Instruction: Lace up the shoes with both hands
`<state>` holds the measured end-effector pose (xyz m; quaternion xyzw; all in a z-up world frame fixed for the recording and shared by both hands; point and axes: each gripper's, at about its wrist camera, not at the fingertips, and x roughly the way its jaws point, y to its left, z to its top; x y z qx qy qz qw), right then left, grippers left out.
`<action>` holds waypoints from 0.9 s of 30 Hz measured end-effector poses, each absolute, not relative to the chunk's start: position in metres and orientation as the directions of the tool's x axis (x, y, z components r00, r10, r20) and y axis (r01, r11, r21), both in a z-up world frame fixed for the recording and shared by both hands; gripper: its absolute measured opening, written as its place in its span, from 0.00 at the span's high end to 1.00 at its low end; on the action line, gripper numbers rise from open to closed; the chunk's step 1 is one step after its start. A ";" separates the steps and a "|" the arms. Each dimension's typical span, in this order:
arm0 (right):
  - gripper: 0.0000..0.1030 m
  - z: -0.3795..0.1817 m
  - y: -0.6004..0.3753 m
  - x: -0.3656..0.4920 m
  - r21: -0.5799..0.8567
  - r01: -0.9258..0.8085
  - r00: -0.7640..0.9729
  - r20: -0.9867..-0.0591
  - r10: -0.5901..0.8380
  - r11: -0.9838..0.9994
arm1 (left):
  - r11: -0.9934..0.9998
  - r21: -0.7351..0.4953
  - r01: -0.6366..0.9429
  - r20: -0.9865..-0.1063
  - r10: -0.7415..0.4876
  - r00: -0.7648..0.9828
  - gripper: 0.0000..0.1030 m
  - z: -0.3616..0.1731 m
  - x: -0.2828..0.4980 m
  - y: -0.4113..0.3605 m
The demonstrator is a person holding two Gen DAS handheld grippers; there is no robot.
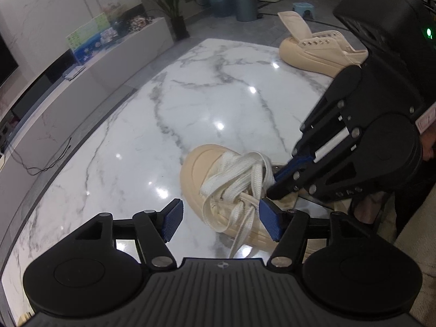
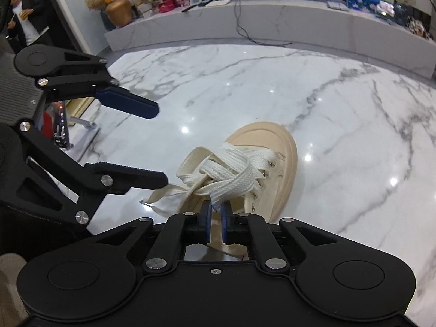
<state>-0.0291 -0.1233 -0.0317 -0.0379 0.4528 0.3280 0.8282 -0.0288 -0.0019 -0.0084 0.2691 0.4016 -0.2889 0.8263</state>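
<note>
A cream platform shoe [image 1: 196, 171] lies on the marble table [image 1: 190, 95], with wide white laces [image 1: 242, 174] bunched loosely over its eyelets. My left gripper [image 1: 220, 220] is open, its blue pads on either side of a hanging lace end beside the shoe. My right gripper [image 2: 215, 218] is shut on a white lace [image 2: 229, 182] over the shoe's tongue; the shoe [image 2: 275, 147] points away from it. The right gripper shows in the left wrist view [image 1: 275, 182], and the left gripper shows in the right wrist view [image 2: 160, 147].
A second cream shoe [image 1: 318, 51] without laces, tongue raised, sits at the table's far side. A low white cabinet [image 2: 272, 24] with boxes and cables runs beyond the table. A grey bin [image 1: 245, 0], a water jug and a potted plant stand on the floor.
</note>
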 end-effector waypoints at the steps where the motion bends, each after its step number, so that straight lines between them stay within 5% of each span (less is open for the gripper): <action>1: 0.97 -0.029 -0.124 -0.030 0.222 -0.586 0.380 -0.774 0.507 0.779 | 0.683 0.215 0.698 -0.820 -0.262 0.509 0.42 -0.009 -0.029 -0.003; 18: 0.97 -0.020 -0.106 -0.055 -0.375 -0.851 0.485 -0.829 0.277 0.367 | 0.497 0.313 0.810 -0.804 -0.316 0.504 0.42 -0.005 -0.045 -0.052; 27: 0.97 -0.028 -0.108 -0.065 -0.438 -0.873 0.485 -0.831 0.272 0.215 | 0.356 0.316 0.879 -0.831 -0.344 0.438 0.58 -0.012 -0.040 -0.082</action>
